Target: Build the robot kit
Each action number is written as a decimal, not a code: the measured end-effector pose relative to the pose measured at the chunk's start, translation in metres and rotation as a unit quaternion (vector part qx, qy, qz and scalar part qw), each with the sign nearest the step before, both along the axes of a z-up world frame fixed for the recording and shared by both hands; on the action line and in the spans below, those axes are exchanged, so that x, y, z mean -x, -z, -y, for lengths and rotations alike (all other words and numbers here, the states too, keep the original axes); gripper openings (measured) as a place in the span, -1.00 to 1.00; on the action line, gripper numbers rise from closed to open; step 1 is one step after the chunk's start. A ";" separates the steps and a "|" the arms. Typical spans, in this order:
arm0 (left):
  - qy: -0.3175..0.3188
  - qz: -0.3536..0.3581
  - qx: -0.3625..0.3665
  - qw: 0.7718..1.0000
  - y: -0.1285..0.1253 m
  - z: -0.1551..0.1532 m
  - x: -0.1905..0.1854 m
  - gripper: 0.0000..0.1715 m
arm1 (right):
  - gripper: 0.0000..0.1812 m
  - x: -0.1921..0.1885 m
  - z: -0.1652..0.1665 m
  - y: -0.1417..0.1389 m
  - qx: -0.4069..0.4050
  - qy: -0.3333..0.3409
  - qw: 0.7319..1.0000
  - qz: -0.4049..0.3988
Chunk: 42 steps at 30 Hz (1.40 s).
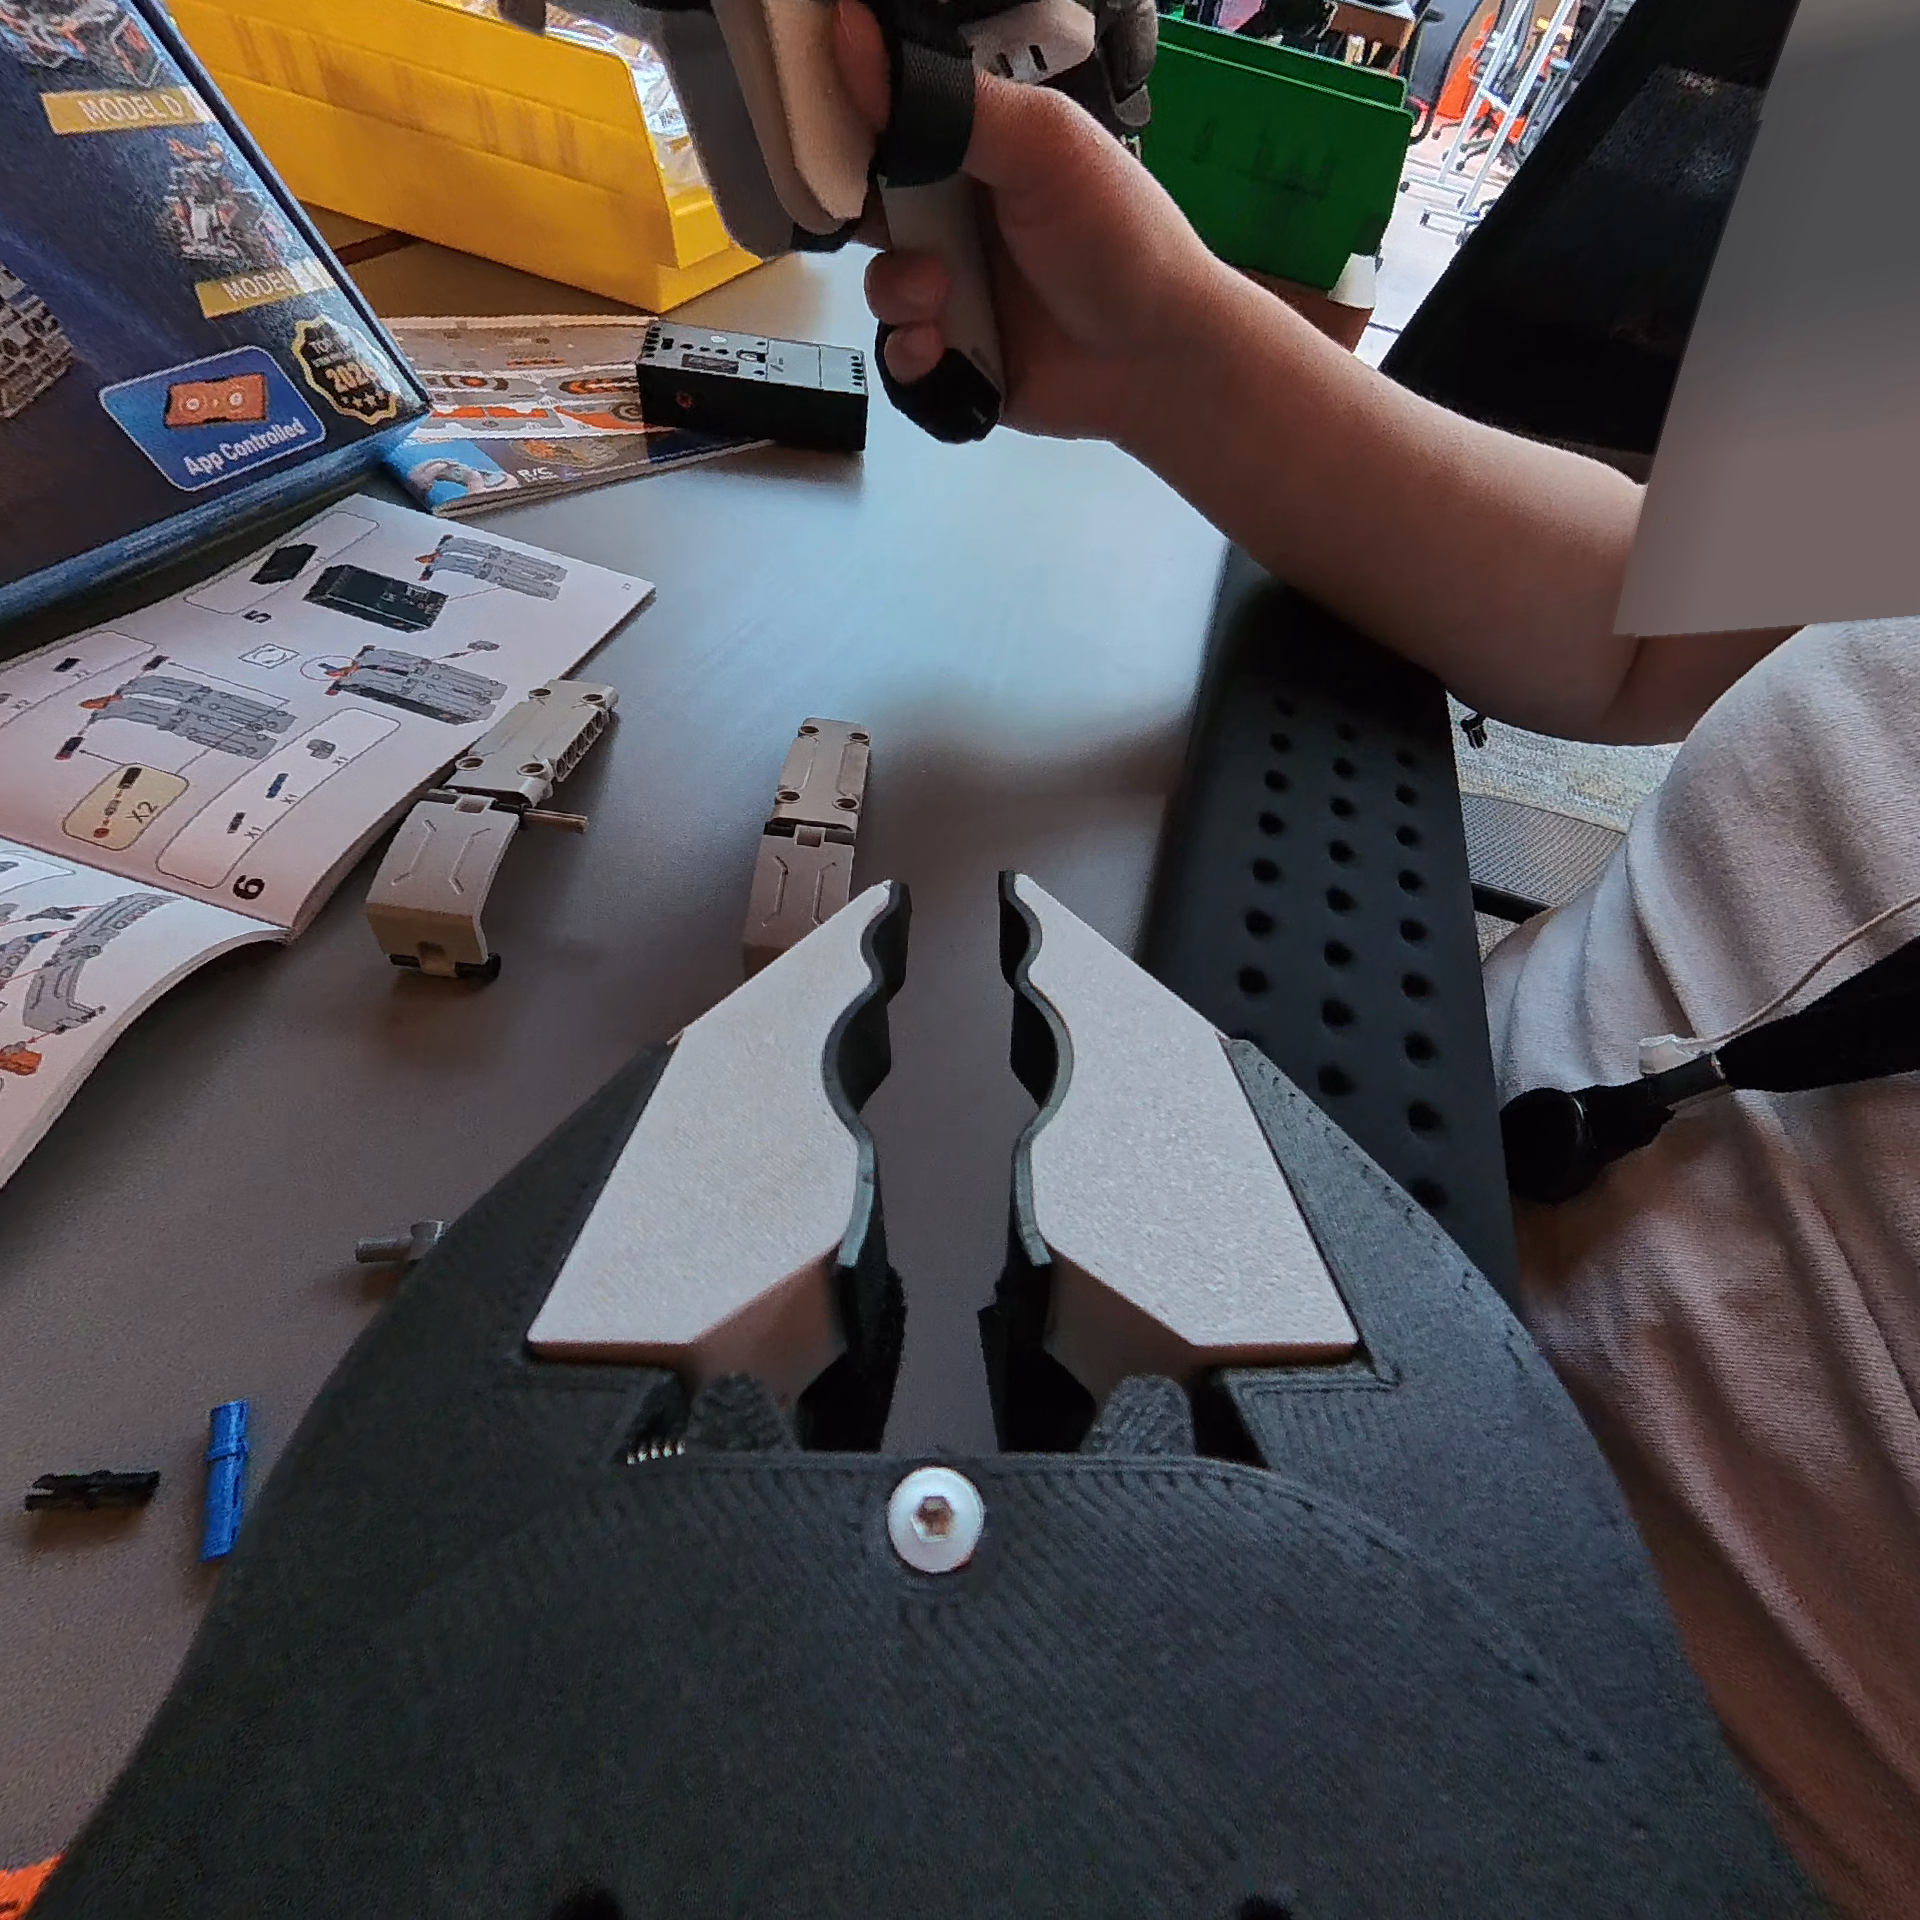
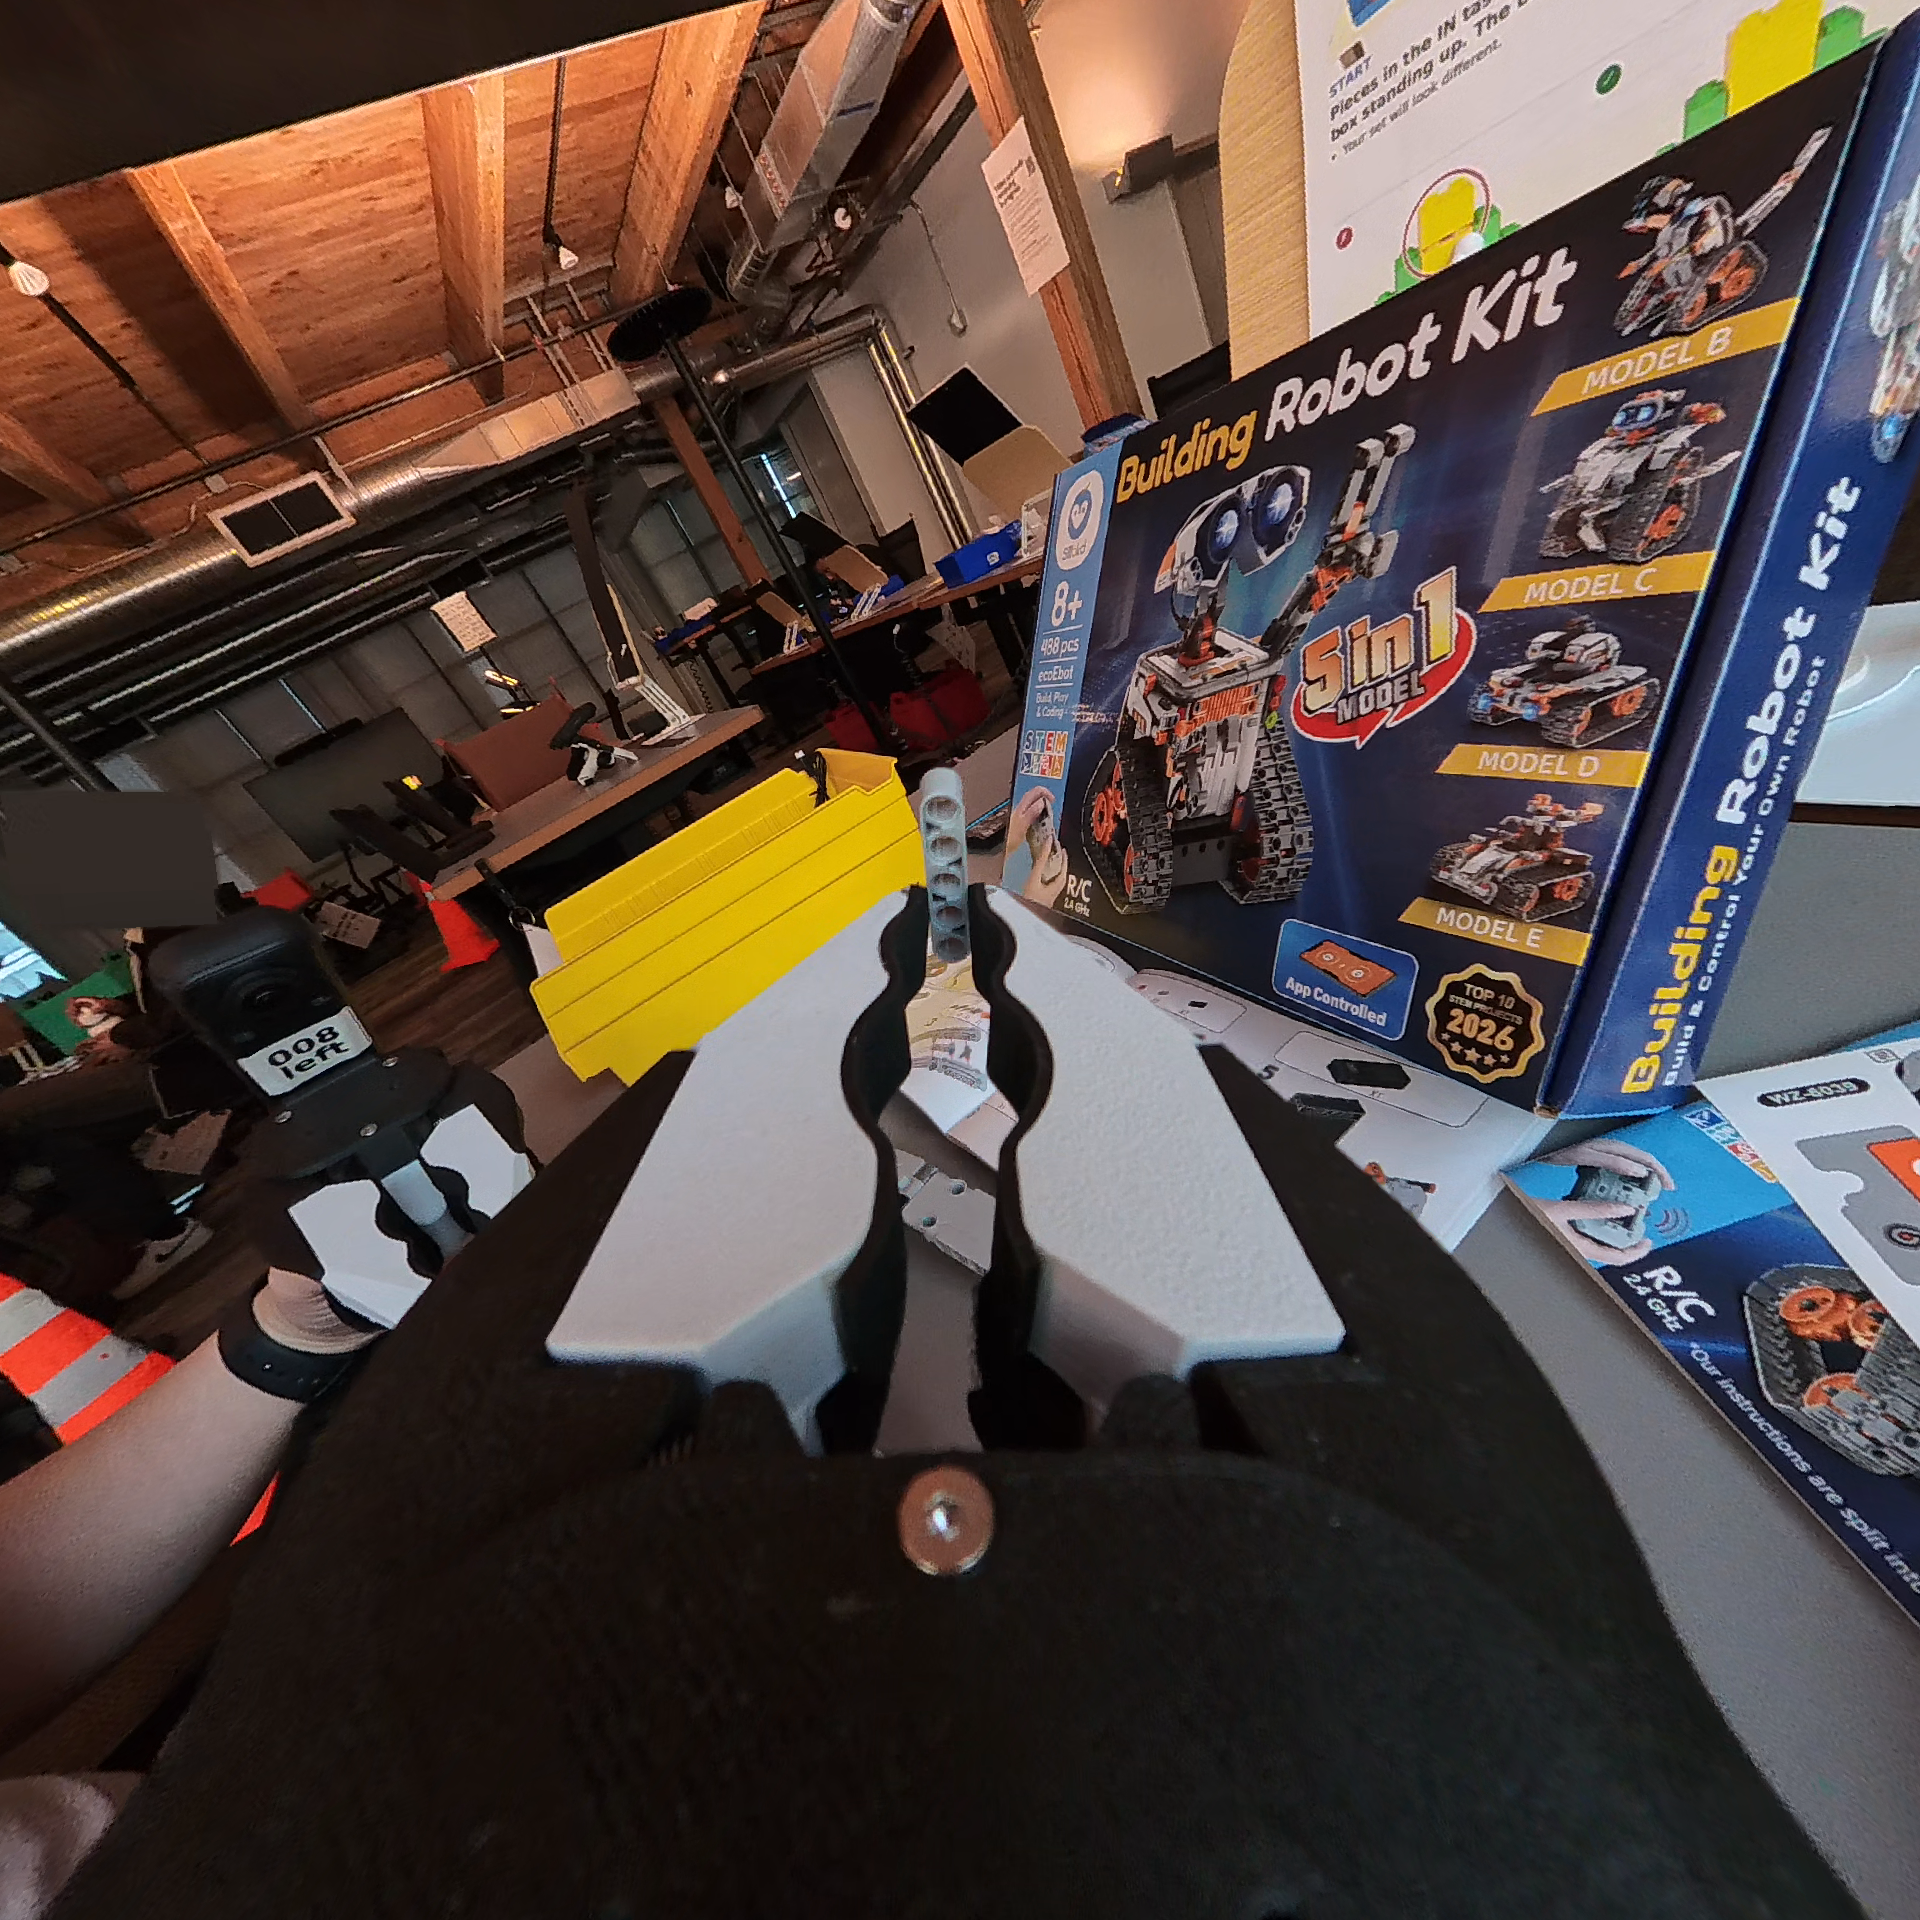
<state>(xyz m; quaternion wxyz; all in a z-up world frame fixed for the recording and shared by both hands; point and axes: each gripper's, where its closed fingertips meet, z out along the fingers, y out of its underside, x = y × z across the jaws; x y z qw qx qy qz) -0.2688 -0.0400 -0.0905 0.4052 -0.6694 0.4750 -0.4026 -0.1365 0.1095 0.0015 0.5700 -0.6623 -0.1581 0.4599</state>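
Note:
My right gripper (image 2: pixel 951 920) is shut on a short grey beam with holes (image 2: pixel 943 857), which stands upright between its tips, raised above the table in front of the blue kit box (image 2: pixel 1403 675). My left gripper (image 1: pixel 951 904) is open and empty, low over the dark table (image 1: pixel 935 623). Its tips are just right of a grey jointed part (image 1: pixel 816 821). A second grey jointed part (image 1: pixel 488 821) lies to the left by the open instruction booklet (image 1: pixel 260 707). A hand (image 1: pixel 1060 260) holds the right gripper's handle above a black battery box (image 1: pixel 753 384).
A yellow bin (image 1: pixel 468 135) and a green bin (image 1: pixel 1268 177) stand at the back. A blue pin (image 1: pixel 225 1481), a black pin (image 1: pixel 91 1488) and a grey pin (image 1: pixel 400 1242) lie at the left. A black perforated armrest (image 1: pixel 1340 883) runs along the table's right edge. Tip to tip, the grippers are about 20 cm apart. My left tips are roughly 12 cm from the grey pin (image 1: pixel 400 1242).

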 end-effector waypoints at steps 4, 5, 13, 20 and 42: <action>0.001 -0.003 -0.001 1.000 0.001 0.001 0.000 -0.82 | -0.93 0.004 0.000 0.005 0.011 -0.010 1.000 0.006; 0.002 -0.004 -0.001 1.000 0.001 0.001 -0.001 -0.82 | -0.93 0.005 0.000 0.006 0.012 -0.011 1.000 0.008; 0.004 -0.012 -0.006 1.000 0.003 0.002 -0.001 -0.83 | -0.93 0.007 0.000 0.010 0.018 -0.016 1.000 0.012; 0.004 -0.016 -0.006 1.000 0.005 0.002 -0.001 -0.83 | -0.93 0.007 -0.001 0.011 0.021 -0.017 1.000 0.012; 0.005 -0.039 -0.008 0.999 0.013 0.001 -0.003 -0.83 | -0.93 0.010 0.000 0.015 0.034 -0.025 0.999 0.019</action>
